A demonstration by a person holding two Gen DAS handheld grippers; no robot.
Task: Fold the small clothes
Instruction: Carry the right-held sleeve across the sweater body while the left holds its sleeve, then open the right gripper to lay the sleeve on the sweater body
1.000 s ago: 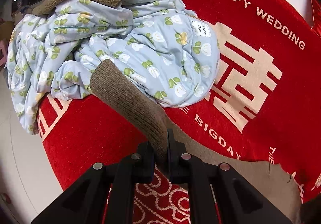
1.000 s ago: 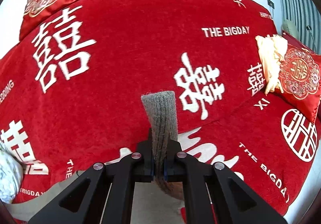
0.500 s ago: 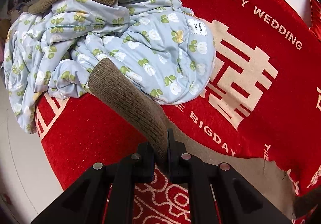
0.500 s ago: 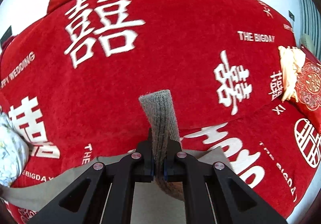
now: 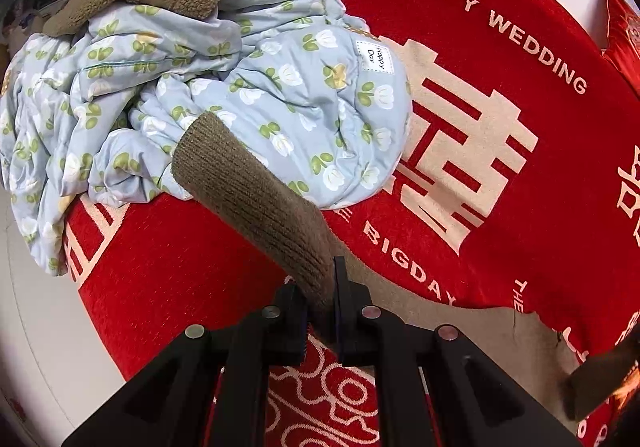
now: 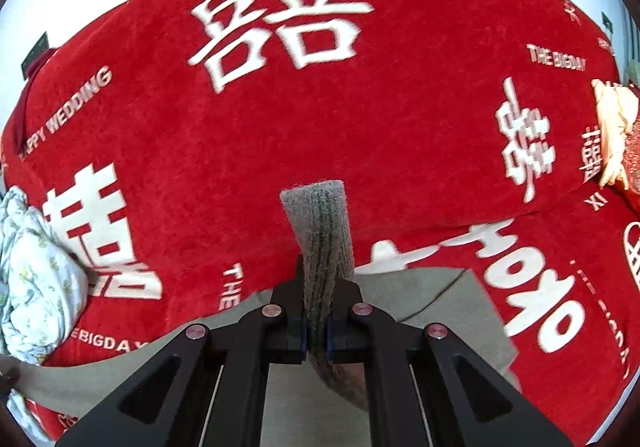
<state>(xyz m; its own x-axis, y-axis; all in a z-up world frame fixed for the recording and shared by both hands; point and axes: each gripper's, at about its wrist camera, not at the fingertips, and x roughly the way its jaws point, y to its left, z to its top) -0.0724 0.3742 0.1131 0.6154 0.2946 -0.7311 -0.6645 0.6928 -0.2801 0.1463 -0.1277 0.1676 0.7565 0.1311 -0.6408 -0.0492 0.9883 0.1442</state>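
Brown-grey knit garment (image 5: 256,199), ribbed cuffs, held up off the red bedspread (image 5: 500,127) at two points. One ribbed end sticks up past the left grip, leaning far-left toward the floral bundle. Other ribbed end (image 6: 320,231) stands near upright in the right wrist view. Flat body panel (image 6: 432,311) hangs slack between, near edge.

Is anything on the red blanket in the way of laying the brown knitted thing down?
The flowery blue quilted garment lies bunched just beyond the brown knitted garment; the red blanket ahead looks bare.
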